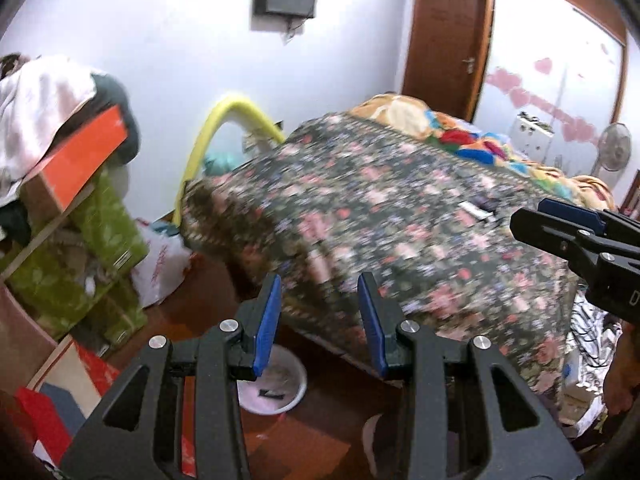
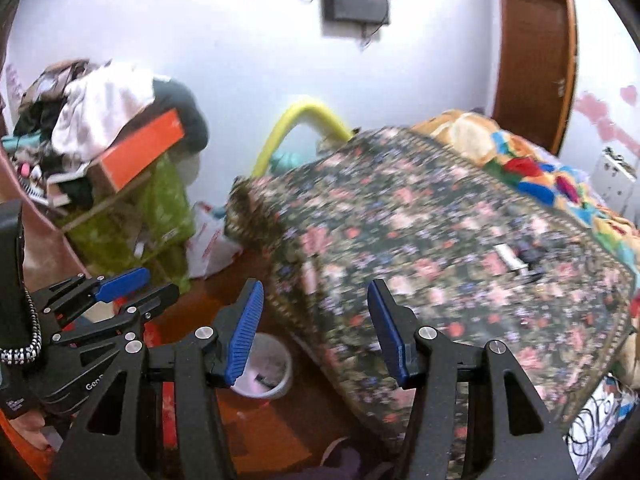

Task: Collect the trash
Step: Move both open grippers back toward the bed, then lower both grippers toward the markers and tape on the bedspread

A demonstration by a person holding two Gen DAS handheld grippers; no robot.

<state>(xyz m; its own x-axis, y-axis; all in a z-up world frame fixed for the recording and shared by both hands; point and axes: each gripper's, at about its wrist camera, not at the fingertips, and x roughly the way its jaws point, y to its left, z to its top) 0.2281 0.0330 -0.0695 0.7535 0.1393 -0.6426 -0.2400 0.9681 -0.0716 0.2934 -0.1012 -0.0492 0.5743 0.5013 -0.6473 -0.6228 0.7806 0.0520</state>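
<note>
Both tongs hung in the air above the foot of a bed, each tilted down toward it, and the views were smeared with blur. The left tongs [image 1: 318,320] stood partly open, blue pads apart, with nothing between them. The right tongs [image 2: 316,330] were parted a little wider and likewise held nothing. In the right wrist view the left tongs showed at the lower left edge; in the left wrist view the right tongs [image 1: 532,220] poked in from the right edge, over the bed.

The bed [image 1: 400,216] carried a dark floral cover, with a bright patchwork blanket [image 1: 460,136] at its far end. A few small items lay on the cover near the right side — a pale strip and some dark bits [image 2: 516,258], too blurred to name. On the reddish floor beside the bed's near corner stood a white bin [image 1: 276,388] with a few scraps in it, seen between and just below the left tongs' pads; the right wrist view showed the same bin [image 2: 268,368] under its left pad.

Along the wall to the left stood green boxes [image 1: 100,232], an orange box [image 1: 84,156] with clothes heaped on top, and a white plastic bag [image 1: 164,264] on the floor. A yellow curved tube [image 1: 224,120] rose behind the bed — and a wooden door [image 1: 444,36] stood beyond.
</note>
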